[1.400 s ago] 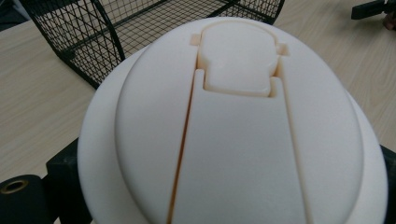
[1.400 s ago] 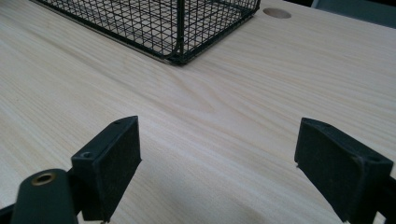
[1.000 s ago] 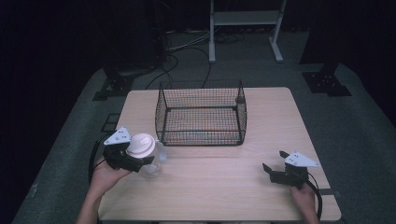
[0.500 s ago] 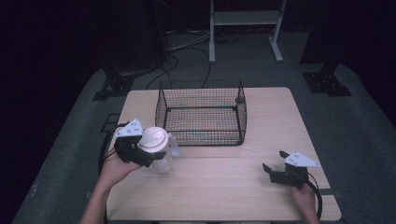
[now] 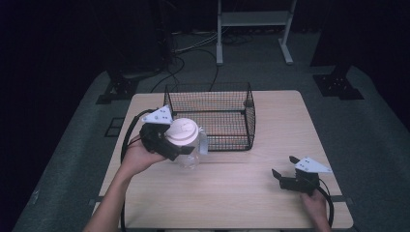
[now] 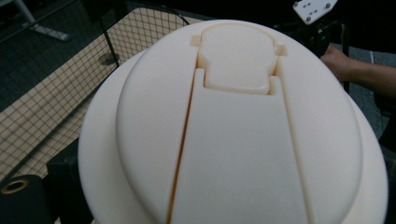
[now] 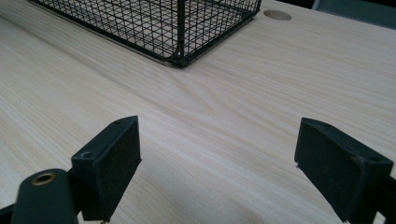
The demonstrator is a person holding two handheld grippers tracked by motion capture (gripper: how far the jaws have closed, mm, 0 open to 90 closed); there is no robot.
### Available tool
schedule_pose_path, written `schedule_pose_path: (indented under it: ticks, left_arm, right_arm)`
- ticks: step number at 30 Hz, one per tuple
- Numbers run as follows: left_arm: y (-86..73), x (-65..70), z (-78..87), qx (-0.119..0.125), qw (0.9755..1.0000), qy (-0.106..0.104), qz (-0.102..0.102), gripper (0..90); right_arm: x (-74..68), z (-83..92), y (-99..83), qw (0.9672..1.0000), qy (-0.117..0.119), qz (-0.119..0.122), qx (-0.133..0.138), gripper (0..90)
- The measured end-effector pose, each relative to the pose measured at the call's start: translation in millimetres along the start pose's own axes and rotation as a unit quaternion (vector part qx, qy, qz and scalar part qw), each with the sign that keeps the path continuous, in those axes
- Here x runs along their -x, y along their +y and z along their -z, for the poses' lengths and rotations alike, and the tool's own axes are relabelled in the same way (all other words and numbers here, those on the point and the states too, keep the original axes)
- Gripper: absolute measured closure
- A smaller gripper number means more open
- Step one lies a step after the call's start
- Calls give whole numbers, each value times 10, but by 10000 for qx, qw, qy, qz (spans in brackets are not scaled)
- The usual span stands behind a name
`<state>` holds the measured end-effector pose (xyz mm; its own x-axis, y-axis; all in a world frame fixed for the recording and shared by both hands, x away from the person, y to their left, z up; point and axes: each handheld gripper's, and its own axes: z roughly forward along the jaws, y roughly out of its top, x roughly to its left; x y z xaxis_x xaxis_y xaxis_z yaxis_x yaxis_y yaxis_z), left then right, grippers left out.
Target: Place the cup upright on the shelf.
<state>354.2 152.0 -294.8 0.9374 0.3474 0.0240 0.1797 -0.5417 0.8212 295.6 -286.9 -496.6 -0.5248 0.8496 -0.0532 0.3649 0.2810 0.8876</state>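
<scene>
While the left gripper (image 5: 180, 147) clamps a lidded cup (image 5: 183, 133), the right gripper (image 5: 285, 169) rests spread on the pale wooden table (image 5: 232, 193)

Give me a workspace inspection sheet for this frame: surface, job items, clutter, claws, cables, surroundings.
Surface: light wood table, bare around the basket.
Job's things: black wire basket at the table's far middle, nothing seen inside; clear cup with white lid held above the table near the basket's left front corner.
Clutter: nothing seen.
Claws: left claw shut on the cup; right claw open, low over the table.
Cables: black cable looping from the left claw.
Surroundings: dark room, grey floor mat, white stand legs behind.
</scene>
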Motion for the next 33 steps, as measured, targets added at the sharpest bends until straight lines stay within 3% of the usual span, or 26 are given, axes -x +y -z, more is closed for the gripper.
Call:
schedule_pose_path:
  ticks: [1, 6, 12, 25, 33]
  left_arm:
    - [0, 0, 0, 0, 10000, 0, 0, 51]
    - [315, -36, -159, -174, 9996, -66, -200, 51]
    - [531, -97, -289, -321, 9990, -73, -301, 51]
    - [894, -438, -514, -454, 9988, 119, -129, 51]
    - [949, -662, -712, -519, 9984, 218, 111, 51]
  right_arm:
    - [0, 0, 0, 10000, 0, 0, 0, 135]
    - [4, 7, 0, 10000, 20, -24, 22, 135]
    - [12, 10, 0, 10000, 27, -55, 38, 135]
    - [16, 5, 4, 9999, 6, -102, 53, 135]
    - [23, 9, 6, 9998, 20, -174, 79, 135]
